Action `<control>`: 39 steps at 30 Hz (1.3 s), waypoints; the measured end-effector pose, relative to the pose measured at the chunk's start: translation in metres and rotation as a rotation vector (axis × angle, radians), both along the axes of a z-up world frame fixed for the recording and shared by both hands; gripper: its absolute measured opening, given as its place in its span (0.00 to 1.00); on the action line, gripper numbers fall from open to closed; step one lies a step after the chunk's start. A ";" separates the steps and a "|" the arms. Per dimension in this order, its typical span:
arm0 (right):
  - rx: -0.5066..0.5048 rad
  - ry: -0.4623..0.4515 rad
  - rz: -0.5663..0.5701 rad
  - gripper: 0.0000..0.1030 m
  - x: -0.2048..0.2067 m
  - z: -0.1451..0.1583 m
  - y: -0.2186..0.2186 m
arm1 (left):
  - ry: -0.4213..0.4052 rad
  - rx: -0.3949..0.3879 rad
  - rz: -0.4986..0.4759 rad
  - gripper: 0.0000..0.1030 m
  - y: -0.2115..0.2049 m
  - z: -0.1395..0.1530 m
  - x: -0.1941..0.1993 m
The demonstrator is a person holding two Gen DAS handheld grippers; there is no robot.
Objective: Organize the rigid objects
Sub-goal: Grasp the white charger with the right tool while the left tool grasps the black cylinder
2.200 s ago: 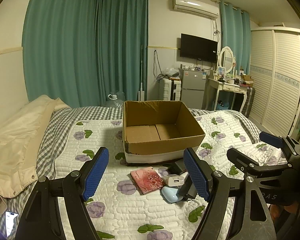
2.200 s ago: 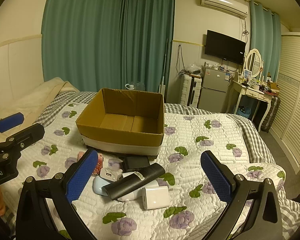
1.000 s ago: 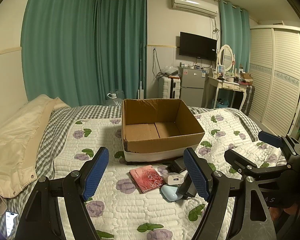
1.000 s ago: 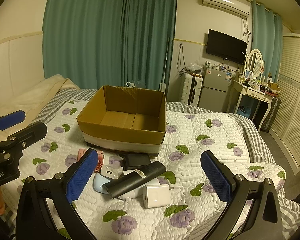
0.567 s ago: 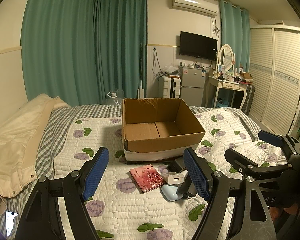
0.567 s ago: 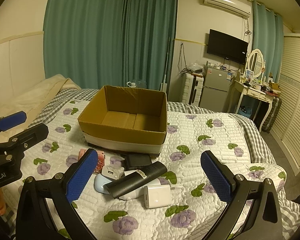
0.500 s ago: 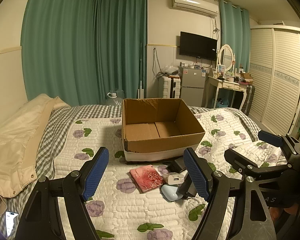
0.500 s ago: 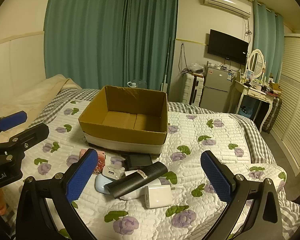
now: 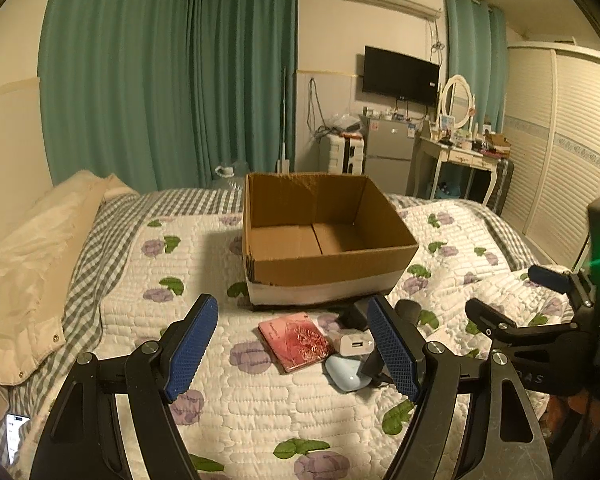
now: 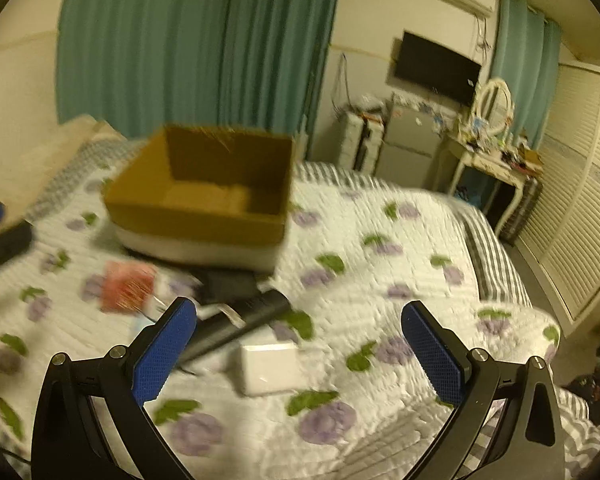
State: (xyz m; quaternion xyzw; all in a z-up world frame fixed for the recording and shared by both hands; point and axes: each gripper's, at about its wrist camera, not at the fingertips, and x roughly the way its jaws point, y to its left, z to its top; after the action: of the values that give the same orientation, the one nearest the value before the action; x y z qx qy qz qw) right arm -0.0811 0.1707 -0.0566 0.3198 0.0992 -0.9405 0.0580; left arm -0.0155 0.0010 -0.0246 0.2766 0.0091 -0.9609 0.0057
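An open, empty cardboard box stands on the quilted bed; it also shows in the right wrist view. In front of it lies a small pile: a pink card case, a white charger, a light blue case, a black wallet, a black cylinder and a white adapter block. My left gripper is open and empty above the pink case. My right gripper is open and empty just above the white adapter block; its view is blurred.
A cream duvet lies along the bed's left side, with a phone near the bottom left. A dressing table, a fridge and a wardrobe stand beyond the bed's far right.
My right gripper has swung forward and down toward the pile, so the white adapter block now sits between its fingers. The left gripper has barely moved.
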 end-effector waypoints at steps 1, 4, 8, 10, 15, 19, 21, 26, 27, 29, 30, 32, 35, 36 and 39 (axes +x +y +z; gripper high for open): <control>-0.006 -0.036 -0.012 1.00 -0.007 -0.010 0.005 | -0.012 -0.001 0.001 0.77 0.000 -0.002 -0.003; -0.049 -0.130 -0.016 1.00 -0.022 -0.036 0.014 | -0.050 -0.008 0.003 0.77 0.003 -0.014 -0.012; -0.046 -0.214 0.027 0.98 -0.037 -0.062 0.008 | -0.114 0.002 0.001 0.77 0.005 -0.033 -0.025; -0.045 -0.263 0.058 0.97 -0.044 -0.073 0.002 | -0.145 -0.008 0.004 0.77 0.007 -0.044 -0.031; -0.066 -0.343 0.069 0.83 -0.058 -0.097 0.001 | -0.207 -0.019 0.007 0.77 0.012 -0.063 -0.040; -0.080 -0.379 0.092 0.53 -0.059 -0.106 0.001 | -0.231 0.010 -0.016 0.77 0.021 -0.065 -0.046; -0.085 -0.365 0.098 0.53 -0.055 -0.103 0.003 | -0.236 0.019 -0.040 0.77 0.029 -0.063 -0.048; -0.151 -0.294 0.051 0.53 -0.046 -0.076 0.029 | -0.255 -0.057 -0.135 0.75 0.065 -0.062 -0.050; -0.151 -0.281 0.035 0.53 -0.045 -0.070 0.035 | -0.260 -0.066 -0.153 0.75 0.071 -0.062 -0.052; -0.149 -0.254 0.011 0.53 -0.043 -0.058 0.047 | -0.262 -0.074 -0.191 0.75 0.083 -0.060 -0.060; -0.153 -0.245 0.005 0.53 -0.043 -0.054 0.051 | -0.261 -0.077 -0.218 0.75 0.091 -0.059 -0.067; -0.164 -0.231 -0.007 0.53 -0.046 -0.048 0.061 | -0.269 -0.068 -0.251 0.74 0.100 -0.062 -0.077; -0.185 -0.227 -0.034 0.53 -0.050 -0.046 0.074 | -0.320 -0.067 -0.301 0.71 0.117 -0.079 -0.096; -0.196 -0.233 -0.043 0.52 -0.052 -0.048 0.079 | -0.339 -0.090 -0.310 0.62 0.124 -0.088 -0.102; -0.219 -0.251 -0.058 0.52 -0.057 -0.054 0.085 | -0.376 -0.129 -0.293 0.40 0.131 -0.105 -0.118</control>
State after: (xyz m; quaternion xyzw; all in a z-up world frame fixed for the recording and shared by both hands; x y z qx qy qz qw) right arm -0.1378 0.2556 -0.1105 0.4294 -0.0213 -0.8996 0.0774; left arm -0.1332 0.1324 -0.1299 0.4478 -0.0939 -0.8818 -0.1145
